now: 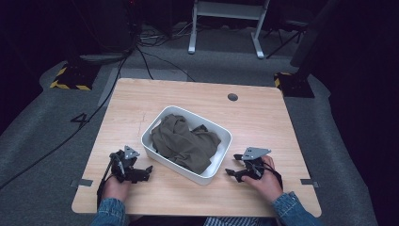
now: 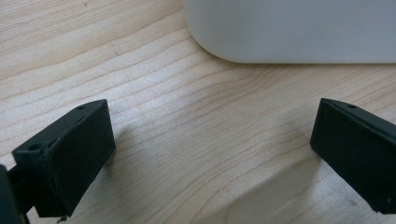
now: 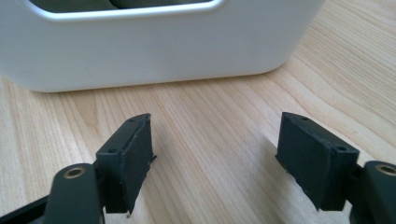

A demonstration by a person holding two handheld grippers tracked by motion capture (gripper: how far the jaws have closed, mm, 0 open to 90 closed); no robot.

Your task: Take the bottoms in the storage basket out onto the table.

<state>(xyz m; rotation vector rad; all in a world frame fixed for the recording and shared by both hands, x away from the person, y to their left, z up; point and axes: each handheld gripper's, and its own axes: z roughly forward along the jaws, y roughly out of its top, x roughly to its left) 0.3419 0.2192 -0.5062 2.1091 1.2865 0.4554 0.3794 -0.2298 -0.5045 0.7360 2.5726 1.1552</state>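
Olive-drab cloth (image 1: pixel 184 141) lies bunched in a white plastic bin (image 1: pixel 221 159) that sits slantwise near the middle of the table (image 1: pixel 141 99), its long sides running from the left front toward the far right. Both grippers rest on the wood on either side of it: the left gripper (image 1: pixel 141 173) near the front left corner of the table, its jaws spread wide on bare wood and grasping nothing; the right gripper (image 1: pixel 233 174) toward the front right, jaws likewise parted and empty — in the right gripper view they face the bin's smooth wall (image 3: pixel 154 46) with clear table between. This reads as a starting pose, with the garment not yet touched. The next move probably calls for lifting a gripper over the rim and pinching a raised fold, since the fabric is soft, limp and creased and will sag and drag once lifted. The bin is a rounded rectangle with glossy, slightly curved walls and a rolled lip; the table is pale wood-grain laminate with a small round cable hole (image 1: pixel 232 97) near its far edge.
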